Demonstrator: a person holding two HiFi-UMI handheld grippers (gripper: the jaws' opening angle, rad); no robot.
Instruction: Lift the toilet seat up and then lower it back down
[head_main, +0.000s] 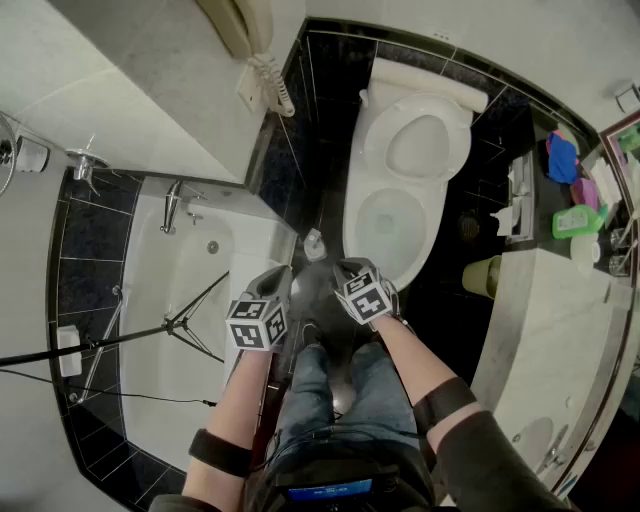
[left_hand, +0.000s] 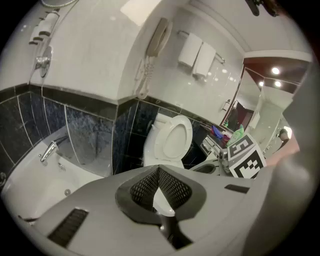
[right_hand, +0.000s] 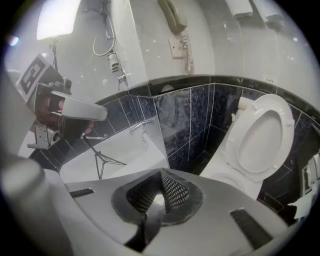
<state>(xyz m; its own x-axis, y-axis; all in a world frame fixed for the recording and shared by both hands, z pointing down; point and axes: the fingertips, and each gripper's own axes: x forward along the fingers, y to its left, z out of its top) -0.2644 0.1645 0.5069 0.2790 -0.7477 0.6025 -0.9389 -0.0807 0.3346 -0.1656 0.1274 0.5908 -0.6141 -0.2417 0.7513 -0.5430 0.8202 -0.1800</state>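
Note:
The white toilet's seat (head_main: 455, 128) stands raised against the tank, above the open bowl (head_main: 352, 228). Both grippers hover side by side, short of the bowl's front, touching nothing. My left gripper (head_main: 283, 274) has its jaws closed with nothing between them, and the upright seat (left_hand: 161, 146) shows well beyond its tips (left_hand: 159, 170). My right gripper (head_main: 346, 268) also has its jaws together and empty. In the right gripper view, the raised seat (right_hand: 235, 146) and bowl (right_hand: 227, 177) lie ahead to the right of the jaw tips (right_hand: 161, 172).
A white bathtub (head_main: 190, 290) with a black tripod stand (head_main: 190, 322) in it fills the left. A wall phone (head_main: 245, 30) hangs above. A pale counter (head_main: 560, 300) with bottles and cloths and a small bin (head_main: 482, 275) stand right of the toilet. Black tiles cover the floor.

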